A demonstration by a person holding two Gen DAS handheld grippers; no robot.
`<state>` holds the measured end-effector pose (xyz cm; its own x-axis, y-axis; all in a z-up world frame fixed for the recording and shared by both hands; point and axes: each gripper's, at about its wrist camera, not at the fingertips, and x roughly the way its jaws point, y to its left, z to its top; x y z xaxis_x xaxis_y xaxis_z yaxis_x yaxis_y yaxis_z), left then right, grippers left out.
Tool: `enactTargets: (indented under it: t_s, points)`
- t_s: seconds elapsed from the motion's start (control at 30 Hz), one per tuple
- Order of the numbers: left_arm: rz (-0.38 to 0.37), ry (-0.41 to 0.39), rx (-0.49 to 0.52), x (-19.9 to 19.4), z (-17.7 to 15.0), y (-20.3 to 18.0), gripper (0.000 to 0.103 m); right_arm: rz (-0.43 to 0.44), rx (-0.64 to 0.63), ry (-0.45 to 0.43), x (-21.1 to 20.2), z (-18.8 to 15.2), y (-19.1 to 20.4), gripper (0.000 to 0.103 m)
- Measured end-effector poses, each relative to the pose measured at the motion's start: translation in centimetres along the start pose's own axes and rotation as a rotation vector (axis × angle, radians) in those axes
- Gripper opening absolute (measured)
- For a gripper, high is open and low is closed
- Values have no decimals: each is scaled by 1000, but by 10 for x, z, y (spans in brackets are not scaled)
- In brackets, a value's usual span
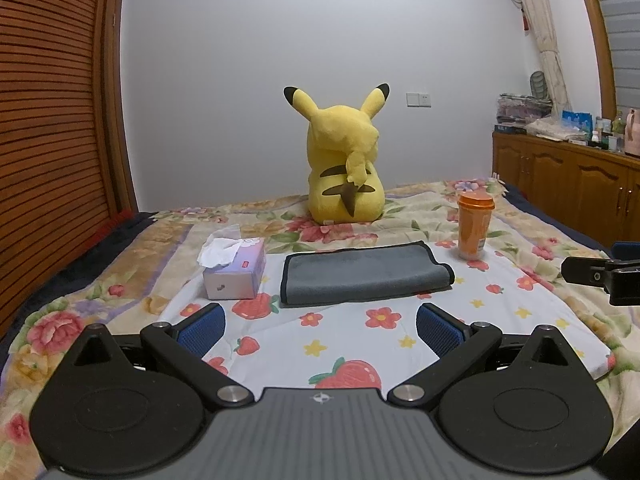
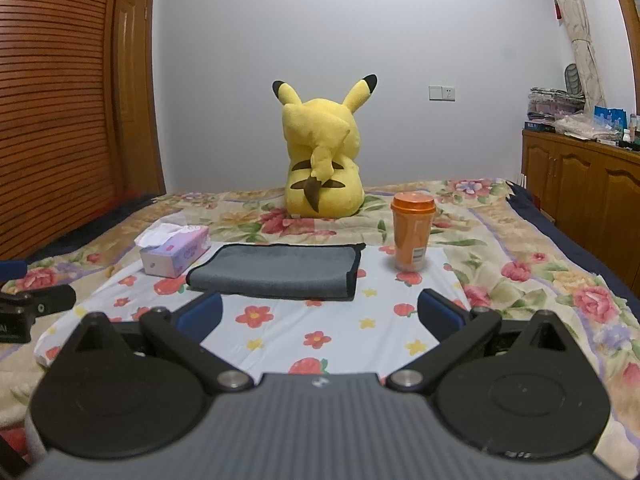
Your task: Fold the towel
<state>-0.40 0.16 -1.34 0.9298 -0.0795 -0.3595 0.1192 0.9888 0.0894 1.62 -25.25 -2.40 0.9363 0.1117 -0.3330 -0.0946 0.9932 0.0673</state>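
A grey towel with black edging (image 1: 366, 274) lies folded flat on a white flowered cloth (image 1: 500, 308) on the bed; it also shows in the right wrist view (image 2: 276, 272). My left gripper (image 1: 320, 328) is open and empty, held just short of the towel's near edge. My right gripper (image 2: 319, 314) is open and empty, also just short of the towel. Each gripper shows at the edge of the other's view: the right gripper (image 1: 600, 276) and the left gripper (image 2: 28, 308).
A tissue box (image 1: 235, 270) stands left of the towel. An orange lidded cup (image 1: 474, 226) stands to its right. A yellow plush toy (image 1: 344, 164) sits behind. A wooden wardrobe (image 1: 48, 120) is on the left, wooden cabinets (image 1: 568, 184) on the right.
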Motion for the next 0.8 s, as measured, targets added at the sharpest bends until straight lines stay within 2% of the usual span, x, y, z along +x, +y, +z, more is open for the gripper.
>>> enactTargets:
  t_s: [0.8]
  points:
    - [1, 3, -7, 0, -1, 1, 103, 0, 1, -1, 0, 0, -1, 103]
